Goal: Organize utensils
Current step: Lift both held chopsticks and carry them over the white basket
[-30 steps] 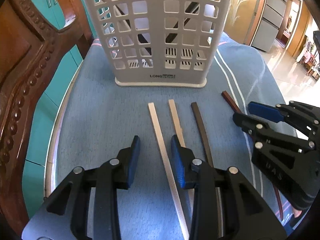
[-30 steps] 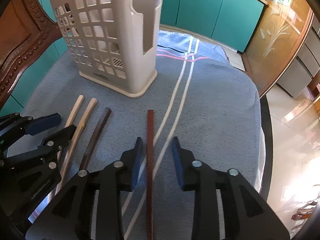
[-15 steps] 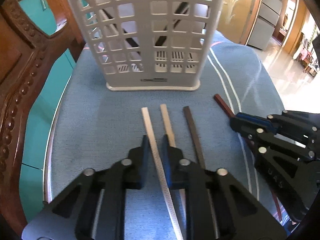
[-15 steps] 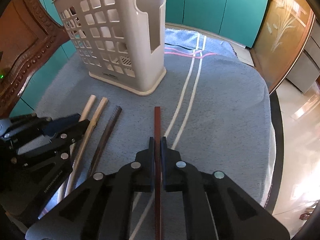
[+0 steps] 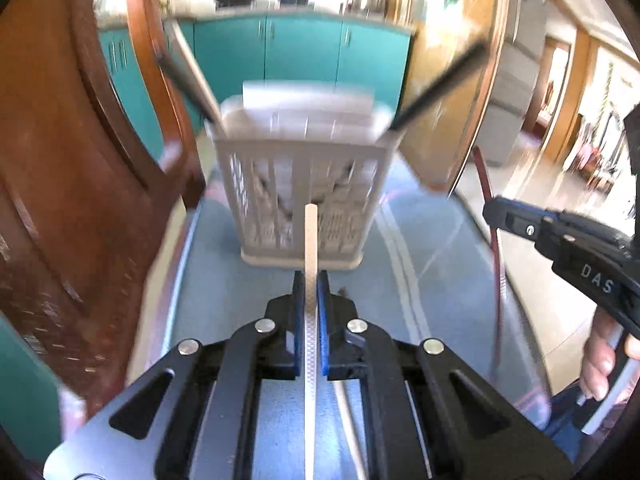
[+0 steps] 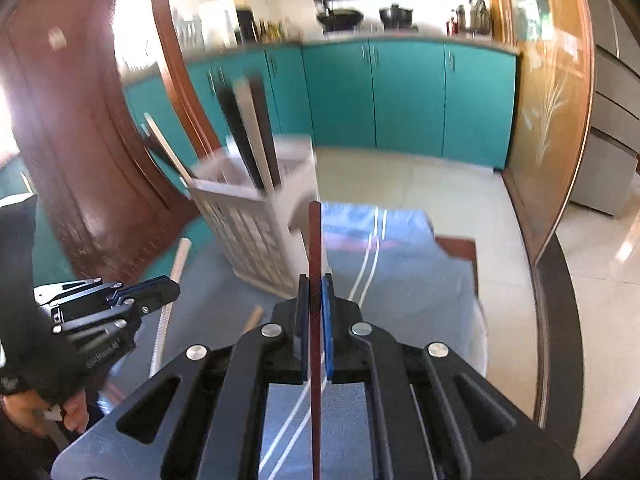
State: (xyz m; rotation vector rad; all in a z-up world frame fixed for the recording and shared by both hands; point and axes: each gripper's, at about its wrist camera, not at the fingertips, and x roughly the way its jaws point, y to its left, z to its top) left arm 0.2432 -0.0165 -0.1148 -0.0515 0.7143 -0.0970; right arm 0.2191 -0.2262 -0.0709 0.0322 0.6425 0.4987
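Where the blue cloth (image 6: 412,280) with pale stripes is spread over the table, a white lattice utensil holder (image 5: 302,196) is seen standing upright, and several dark and pale sticks (image 6: 250,128) are propped in it, leaning outward past its rim. Teal cabinets (image 6: 408,92) are ranged along the far wall under a counter set with pots, a carved wooden chair back (image 5: 76,152) is seen at the left, and glossy pale floor tiles are visible beyond the table edge. A pale chopstick (image 5: 311,280) is clamped between the blue pads of the left gripper (image 5: 311,304); its long axis is laid along the fingers, and its free tip is pointed forward at the holder's front wall, raised off the cloth. A reddish-brown chopstick (image 6: 315,280) is pinched in the same manner by the right gripper (image 6: 316,308), its length aligned with the fingers and its tip directed ahead, just beside the holder's near corner. In the left wrist view this dark-red stick is shown held nearly upright, slightly tilted. Another pale stick (image 6: 254,318) is left lying on the cloth between the two tools. Much of both views is blurred.
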